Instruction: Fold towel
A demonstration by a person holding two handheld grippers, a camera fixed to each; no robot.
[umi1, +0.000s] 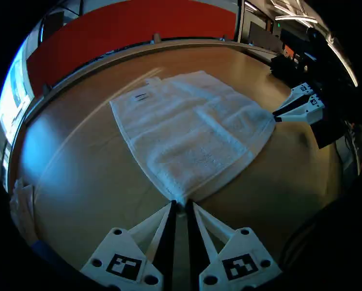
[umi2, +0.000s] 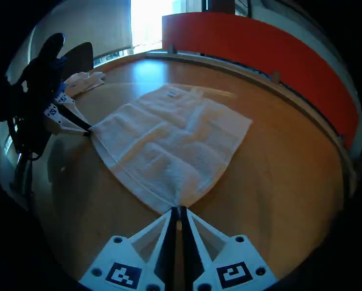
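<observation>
Wood-topped counter (umi1: pixel 84 160) spreads across both views, and a long red panel (umi1: pixel 132 29) stands along its curved far rim. A white towel (umi1: pixel 195 131) lies flat near the middle of the counter, with soft ridges across its pile.

The left tongs (umi1: pixel 181 203) sit low and nearly level with the wood, closed on the towel's near corner. The right tongs (umi2: pixel 179 209) are closed in the same way on the neighbouring corner, so the two hold the ends of one hemmed edge. In the left gripper view the right tongs (umi1: pixel 276 116) reach in from the side to their corner. The hand holding them is too dark to make out.

This looks like the start of a fold. I judge that both corners should rise together, level and apart enough to keep the hem taut. They should then travel over the cloth to the far edge, where a small label (umi1: pixel 141 96) marks the hem. Lifting one side early would skew the fold, and letting go before the corners meet would leave it ragged. A small crumpled cloth (umi2: pixel 84 80) lies well apart and out of the way.
</observation>
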